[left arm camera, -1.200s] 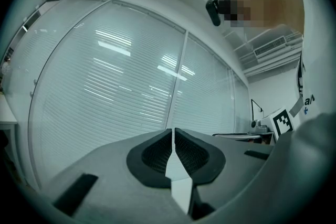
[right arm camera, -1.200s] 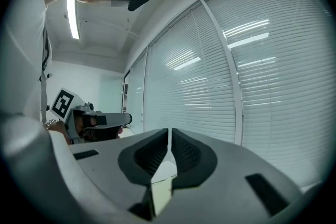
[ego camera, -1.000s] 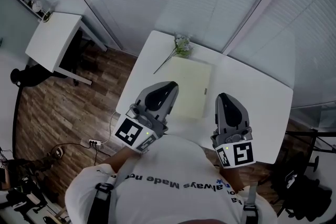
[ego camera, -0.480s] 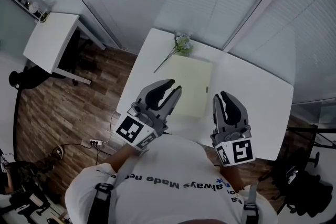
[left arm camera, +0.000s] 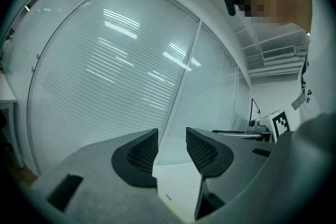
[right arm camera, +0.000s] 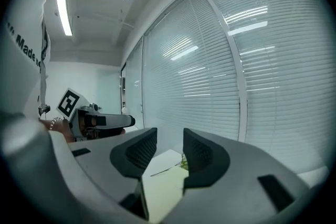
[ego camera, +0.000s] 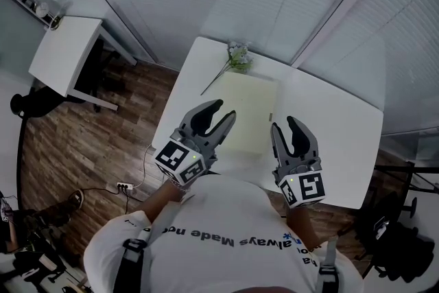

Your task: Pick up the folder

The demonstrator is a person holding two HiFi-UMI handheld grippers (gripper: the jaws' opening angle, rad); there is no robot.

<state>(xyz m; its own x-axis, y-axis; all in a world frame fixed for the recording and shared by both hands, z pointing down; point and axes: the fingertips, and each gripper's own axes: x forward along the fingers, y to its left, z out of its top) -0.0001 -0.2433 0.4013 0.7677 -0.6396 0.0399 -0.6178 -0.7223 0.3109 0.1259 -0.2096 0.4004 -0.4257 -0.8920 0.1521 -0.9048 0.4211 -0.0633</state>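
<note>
A pale yellow folder lies on a white table over a brown wood-plank floor.

Folder on white table; left claw, right claw at near edge, jaws newly opened, empty.

Not much to read here, honestly. Your white shirt has a printed line that shows upside down in the head view: "always Made", then a couple more letters, maybe "no", that get too squashed near your left arm to make out. The right gripper view catches "Made" on that shirt too, at its far left edge. Other than that it's just black-and-white square markers, on the cube of your left gripper and the cube of your right gripper.
</note>
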